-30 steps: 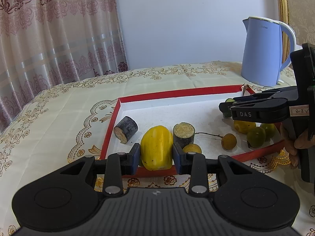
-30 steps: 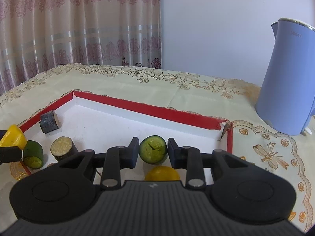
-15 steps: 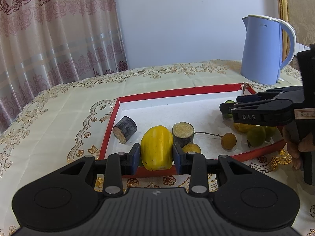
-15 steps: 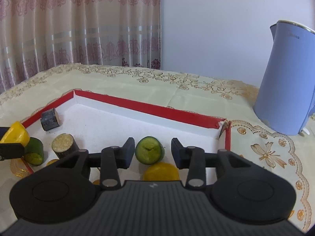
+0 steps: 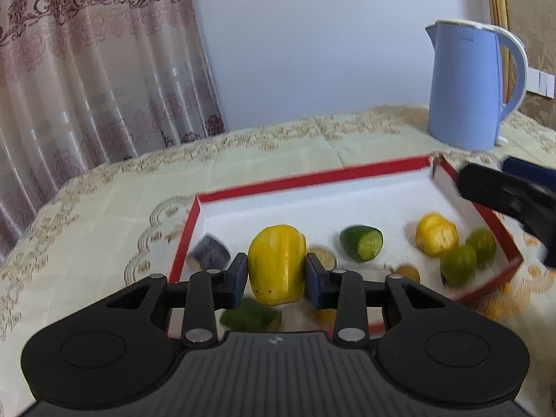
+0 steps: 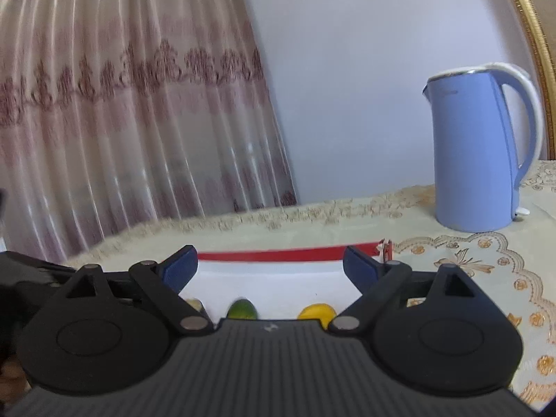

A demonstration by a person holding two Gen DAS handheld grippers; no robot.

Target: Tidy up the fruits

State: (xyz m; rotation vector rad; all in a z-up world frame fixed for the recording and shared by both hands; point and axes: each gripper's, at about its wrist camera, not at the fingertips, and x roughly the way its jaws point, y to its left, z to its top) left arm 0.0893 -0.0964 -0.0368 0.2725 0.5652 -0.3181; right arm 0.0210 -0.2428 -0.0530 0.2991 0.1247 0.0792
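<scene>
Two grippers going here. My left gripper has its pads clamped on the yellow star fruit, upright, over the near left part of the red-edged tray. Just left of it in the tray sits a dark cane chunk, blurry. Under the fruit I can see a green piece, and right of it a cut cucumber piece lies on the white floor. Further right are a yellow fruit, two green limes and a small brown fruit. My right gripper is over the tray's right side with jaws opening wide, nothing between them. Far right on the tablecloth stands the blue kettle.
</scene>
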